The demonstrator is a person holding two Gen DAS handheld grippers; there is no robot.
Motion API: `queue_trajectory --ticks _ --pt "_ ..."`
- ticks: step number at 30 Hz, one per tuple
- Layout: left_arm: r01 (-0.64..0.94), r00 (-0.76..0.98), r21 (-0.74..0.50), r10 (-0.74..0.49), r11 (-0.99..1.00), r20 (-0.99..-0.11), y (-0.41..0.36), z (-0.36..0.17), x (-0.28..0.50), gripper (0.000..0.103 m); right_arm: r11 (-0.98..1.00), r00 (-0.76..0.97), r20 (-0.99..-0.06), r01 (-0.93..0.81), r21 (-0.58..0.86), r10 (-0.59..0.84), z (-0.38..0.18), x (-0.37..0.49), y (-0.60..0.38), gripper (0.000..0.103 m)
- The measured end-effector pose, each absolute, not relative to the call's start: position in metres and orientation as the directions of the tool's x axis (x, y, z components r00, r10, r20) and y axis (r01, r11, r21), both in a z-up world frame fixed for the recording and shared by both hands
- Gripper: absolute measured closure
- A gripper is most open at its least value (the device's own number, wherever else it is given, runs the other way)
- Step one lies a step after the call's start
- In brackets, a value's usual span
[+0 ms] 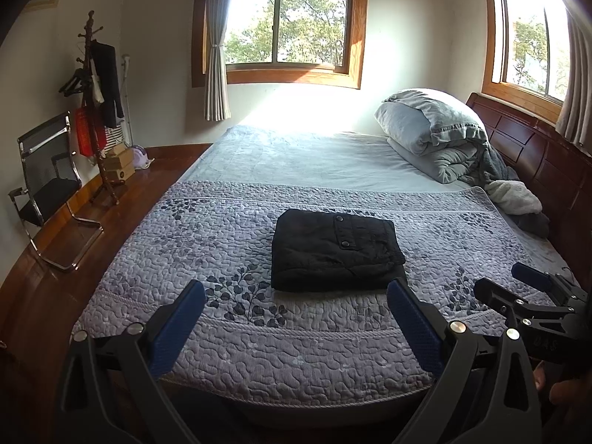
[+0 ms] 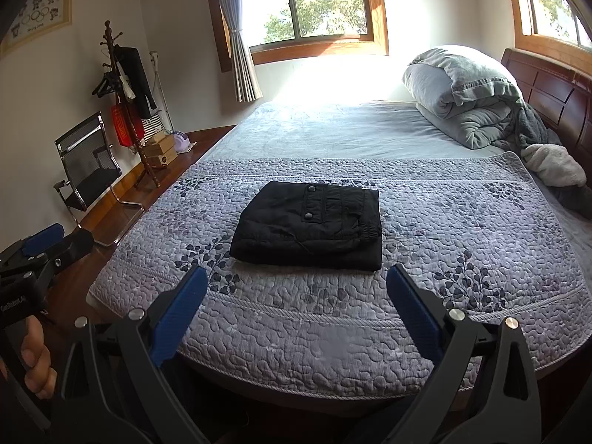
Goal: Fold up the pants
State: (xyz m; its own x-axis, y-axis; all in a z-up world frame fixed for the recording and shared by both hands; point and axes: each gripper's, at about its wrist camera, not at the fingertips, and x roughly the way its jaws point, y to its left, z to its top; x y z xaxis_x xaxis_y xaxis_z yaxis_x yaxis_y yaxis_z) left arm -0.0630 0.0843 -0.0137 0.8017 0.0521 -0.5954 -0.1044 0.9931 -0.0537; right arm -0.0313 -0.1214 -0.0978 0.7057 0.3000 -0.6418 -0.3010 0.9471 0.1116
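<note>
**Black pants lay folded on the quilt, both tools empty and spread**

The black pants sat folded into a compact rectangle on the patterned quilt that covered the near part of the bed. A flap with two snap buttons faced up on the top layer, and the elastic waistband showed along the bundle's 3 o'clock edge. In the left wrist view the bundle lay at about 12 o'clock from the left tool, a little beyond its blue fingers, with bare quilt between.

The left tool's jaws stood wide apart and held nothing. The right tool was likewise spread wide and empty, with the pants at 12 o'clock from it, near but not touching. The right tool also appeared at 3 o'clock in the left wrist view, over the quilt's edge, and the left tool at 9 o'clock in the right wrist view, off the bed's side over the wooden floor. A hand gripped the left tool's handle.

At about 2 o'clock, near the dark wooden headboard, a grey duvet was piled up. A coat rack and a black chair stood by the wall at 10 o'clock.
</note>
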Motion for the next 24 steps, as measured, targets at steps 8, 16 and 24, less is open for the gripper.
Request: queue_trajectory --ticks 8,16,24 --pt "-0.085 0.799 -0.069 0.027 0.994 -0.601 0.084 -0.014 -0.062 0.004 0.949 0.706 -0.643 -0.295 0.114 0.297 -0.1 -0.031 -0.123 0.006" --pt "-0.065 0.81 -0.146 -0.033 0.987 -0.585 0.09 -0.019 -0.066 0.003 0.955 0.709 -0.649 -0.279 0.102 0.277 -0.101 -0.03 -0.124 0.006" --pt "-0.111 0.827 -0.049 0.065 0.993 -0.558 0.082 -0.017 -0.072 0.004 0.964 0.729 -0.64 -0.255 0.077 0.244 -0.096 -0.032 -0.123 0.006"
